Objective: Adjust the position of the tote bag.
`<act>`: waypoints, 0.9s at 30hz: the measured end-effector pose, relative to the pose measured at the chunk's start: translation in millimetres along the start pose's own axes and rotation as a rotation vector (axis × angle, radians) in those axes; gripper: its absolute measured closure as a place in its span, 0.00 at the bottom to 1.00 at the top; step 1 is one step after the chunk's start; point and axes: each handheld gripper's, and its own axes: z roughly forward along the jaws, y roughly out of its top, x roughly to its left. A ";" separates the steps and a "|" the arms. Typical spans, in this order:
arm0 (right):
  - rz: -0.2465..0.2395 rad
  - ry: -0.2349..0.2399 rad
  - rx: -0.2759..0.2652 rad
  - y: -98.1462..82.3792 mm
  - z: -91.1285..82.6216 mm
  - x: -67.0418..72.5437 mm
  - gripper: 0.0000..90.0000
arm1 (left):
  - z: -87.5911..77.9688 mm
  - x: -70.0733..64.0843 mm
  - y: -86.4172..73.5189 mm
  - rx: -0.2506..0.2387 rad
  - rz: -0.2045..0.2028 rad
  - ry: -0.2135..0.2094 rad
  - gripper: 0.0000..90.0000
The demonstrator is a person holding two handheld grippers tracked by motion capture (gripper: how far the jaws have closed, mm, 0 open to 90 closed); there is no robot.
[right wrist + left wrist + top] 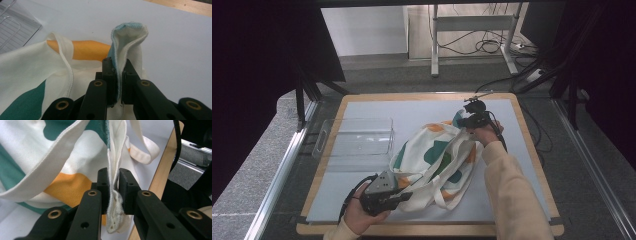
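A white cloth tote bag (432, 160) with green and orange patches lies crumpled across the middle of the blue-grey mat. My left gripper (404, 196) is at the bag's near left corner, shut on a folded seam of the bag (113, 187). My right gripper (468, 125) is at the bag's far right corner, shut on a fold of the white and teal cloth (128, 37) that stands up between its jaws. The bag's white handle straps (462, 147) lie loose over its middle, and one loop (147, 150) hangs near the table's wooden edge.
A clear plastic tray (357, 137) sits on the mat at the left, beyond the bag. The wooden table edge (532, 145) frames the mat (412, 107). Metal frame rails (282, 170) run along both sides, and cables lie on the floor behind.
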 end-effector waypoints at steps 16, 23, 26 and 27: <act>0.010 0.014 -0.077 -20.4 -43.9 -4.1 0.93 | -10.4 14.2 -1.4 -0.023 -0.031 0.028 0.90; 0.000 0.022 -0.113 -32.3 -63.4 -4.0 0.93 | -12.7 19.8 -1.1 -0.025 -0.037 0.043 0.90; 0.003 0.034 -0.137 -37.9 -71.6 -4.4 0.93 | -12.9 23.0 -0.3 -0.024 -0.042 0.048 0.90; 0.002 0.036 -0.142 -39.3 -73.2 -4.7 0.93 | -13.1 23.8 -0.1 -0.023 -0.040 0.051 0.90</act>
